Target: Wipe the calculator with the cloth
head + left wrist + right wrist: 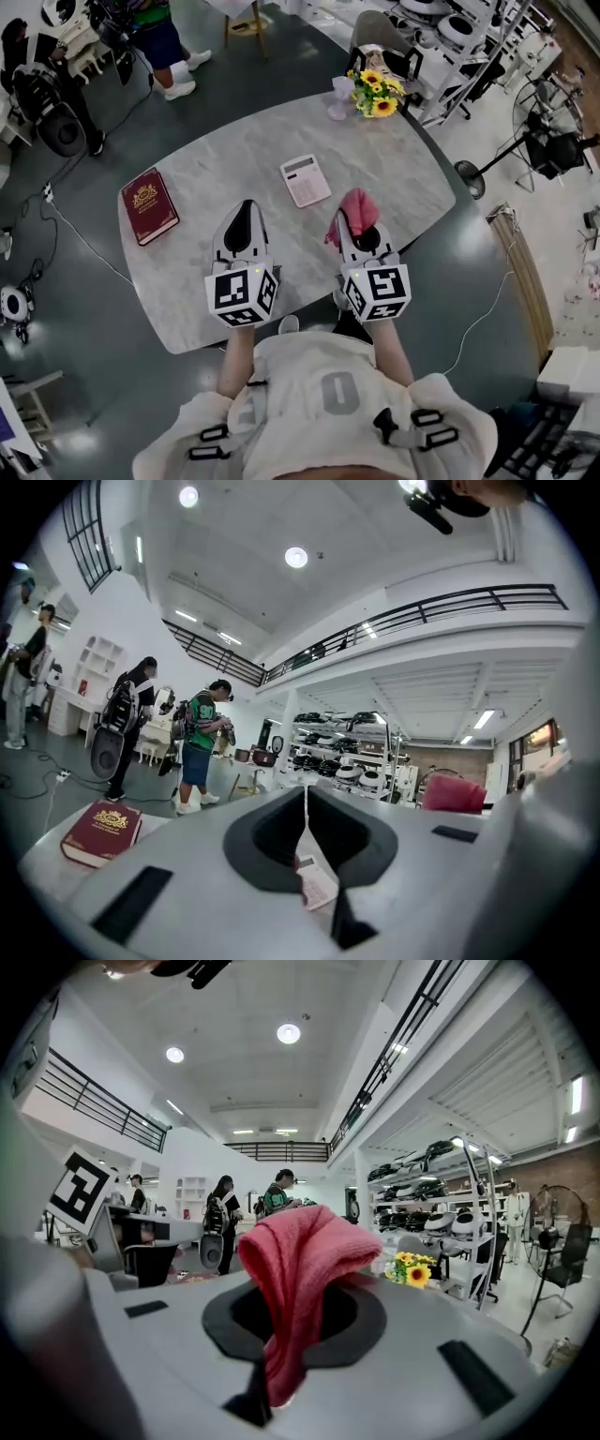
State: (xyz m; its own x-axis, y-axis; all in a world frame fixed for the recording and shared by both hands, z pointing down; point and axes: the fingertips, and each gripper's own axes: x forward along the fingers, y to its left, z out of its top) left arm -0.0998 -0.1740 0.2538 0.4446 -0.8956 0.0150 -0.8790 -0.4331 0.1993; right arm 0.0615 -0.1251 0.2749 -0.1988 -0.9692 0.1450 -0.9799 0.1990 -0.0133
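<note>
A pale pink calculator [306, 180] lies flat on the grey marble table [216, 150], a little beyond both grippers. My right gripper [354, 217] is shut on a red cloth [355, 213], which bunches up over its tips and hangs between the jaws [298, 1283]. My left gripper [245, 216] is shut with nothing in it, hovering over the table to the left of the calculator. In the left gripper view a sliver of the calculator [316, 881] shows under the closed jaws, and the red cloth [454, 794] shows at the right.
A dark red book [148, 205] lies near the table's left edge. A vase of sunflowers [375, 94] and a small glass [340, 97] stand at the far end. People stand by equipment beyond the table [159, 42]. Cables run across the floor.
</note>
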